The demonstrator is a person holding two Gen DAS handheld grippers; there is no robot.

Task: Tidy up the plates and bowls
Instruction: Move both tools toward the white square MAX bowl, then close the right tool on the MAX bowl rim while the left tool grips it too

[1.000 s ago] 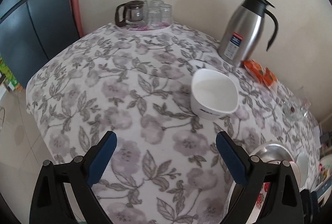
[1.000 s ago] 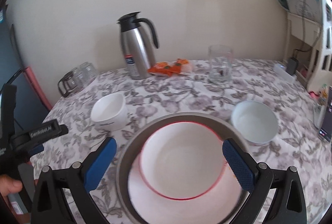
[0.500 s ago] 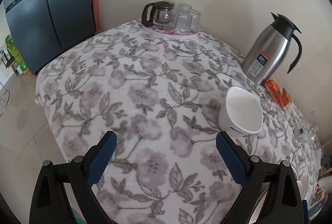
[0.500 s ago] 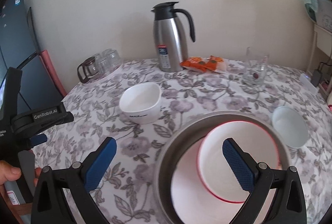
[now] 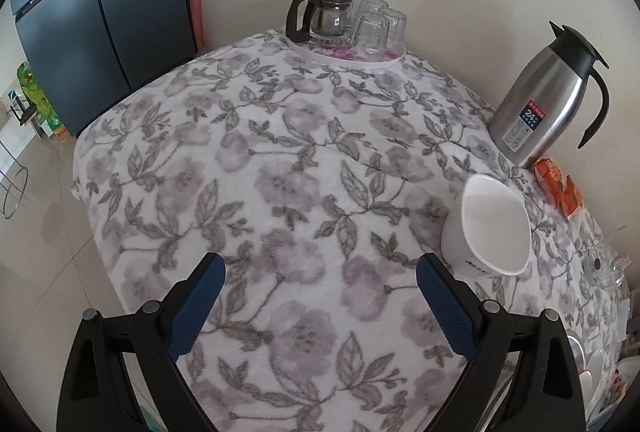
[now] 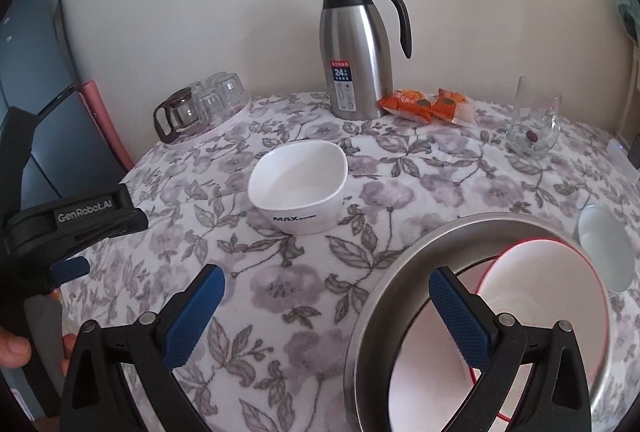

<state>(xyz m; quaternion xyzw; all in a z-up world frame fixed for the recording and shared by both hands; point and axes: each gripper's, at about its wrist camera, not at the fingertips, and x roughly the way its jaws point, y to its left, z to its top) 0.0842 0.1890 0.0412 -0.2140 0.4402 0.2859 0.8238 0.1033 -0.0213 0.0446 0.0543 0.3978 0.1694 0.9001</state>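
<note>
- The left gripper is being held with fingers spread wide over the floral cloth, nothing between them.
- The right gripper is being held spread too, empty.
- The square bowl is being seen mid-table, near the flask.
- A red-rimmed bowl is being cradled in the steel basin, near right; a round bowl just beside.

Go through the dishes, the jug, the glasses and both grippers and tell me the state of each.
Square white bowl: upright, empty.
Red-rimmed bowl: inside the metal basin.
Small round bowl: upright, empty.
Thermos jug: upright, lid shut.
Tall glass: upright.
Left gripper: open.
Right gripper: open.
</note>
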